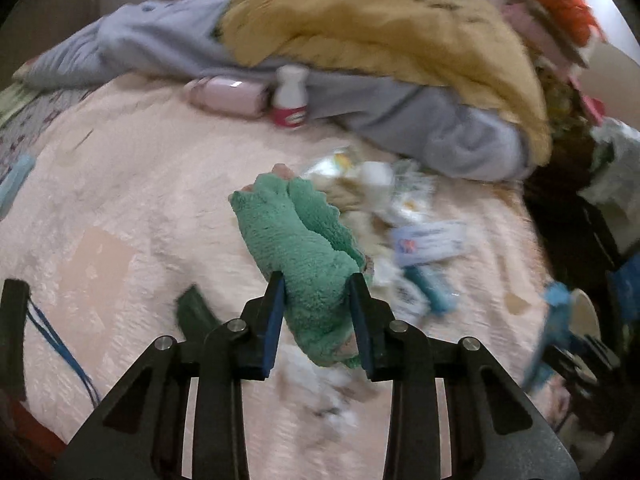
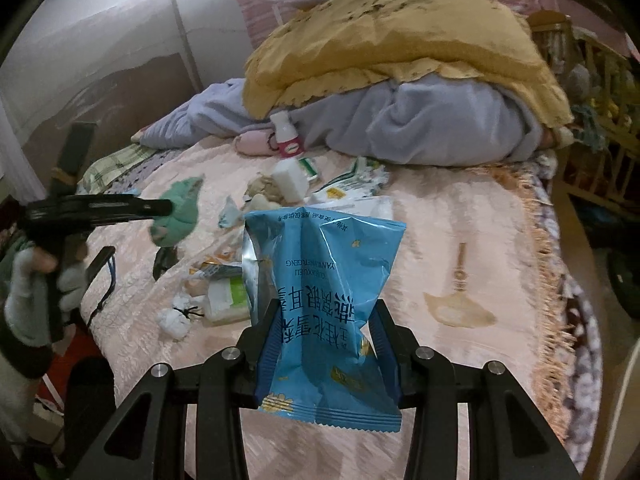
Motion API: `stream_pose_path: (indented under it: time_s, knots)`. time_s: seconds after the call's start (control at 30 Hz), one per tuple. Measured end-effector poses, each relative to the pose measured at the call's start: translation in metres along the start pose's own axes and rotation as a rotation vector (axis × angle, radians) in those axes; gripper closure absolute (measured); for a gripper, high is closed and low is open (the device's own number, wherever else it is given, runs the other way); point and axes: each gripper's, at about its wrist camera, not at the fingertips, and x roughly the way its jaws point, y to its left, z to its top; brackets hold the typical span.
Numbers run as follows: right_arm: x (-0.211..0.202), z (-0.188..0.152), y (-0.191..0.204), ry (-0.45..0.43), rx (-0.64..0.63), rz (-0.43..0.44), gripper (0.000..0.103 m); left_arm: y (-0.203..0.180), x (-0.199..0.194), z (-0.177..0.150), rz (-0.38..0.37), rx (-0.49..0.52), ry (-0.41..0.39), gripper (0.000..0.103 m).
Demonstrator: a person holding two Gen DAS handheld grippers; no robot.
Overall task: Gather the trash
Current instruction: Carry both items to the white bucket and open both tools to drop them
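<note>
My left gripper (image 1: 318, 284) is shut on a pair of green fuzzy socks (image 1: 298, 232) and holds them above the pink bedspread (image 1: 120, 200). In the right wrist view the left gripper (image 2: 160, 208) shows at the left with the green socks (image 2: 180, 212) hanging from it. My right gripper (image 2: 326, 312) is shut on a blue snack bag (image 2: 320, 280), held upright above the bed. Wrappers and crumpled paper (image 1: 404, 200) lie scattered on the bed beyond the socks; they also show in the right wrist view (image 2: 340, 188).
A yellow blanket (image 2: 400, 40) over grey bedding (image 2: 420, 128) is piled at the bed's far side. A small white bottle with a red label (image 2: 286, 136) and a pink case (image 2: 254, 142) lie against it. A white tissue ball (image 2: 176, 316) lies near the bed's left edge.
</note>
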Motion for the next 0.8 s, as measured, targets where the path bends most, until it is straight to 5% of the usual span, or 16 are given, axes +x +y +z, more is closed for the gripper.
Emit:
stream_pose_path:
  time_s: [0.33, 0.8]
  knots:
    - [-0.063, -0.019, -0.063, -0.05, 0.125, -0.121, 0.061, -0.138, -0.016, -0.024, -0.216, 0.17, 0.016, 0.074]
    - [-0.146, -0.077, -0.201, -0.05, 0.402, -0.39, 0.06, -0.33, 0.019, -0.064, -0.451, 0.381, 0.132, 0.074]
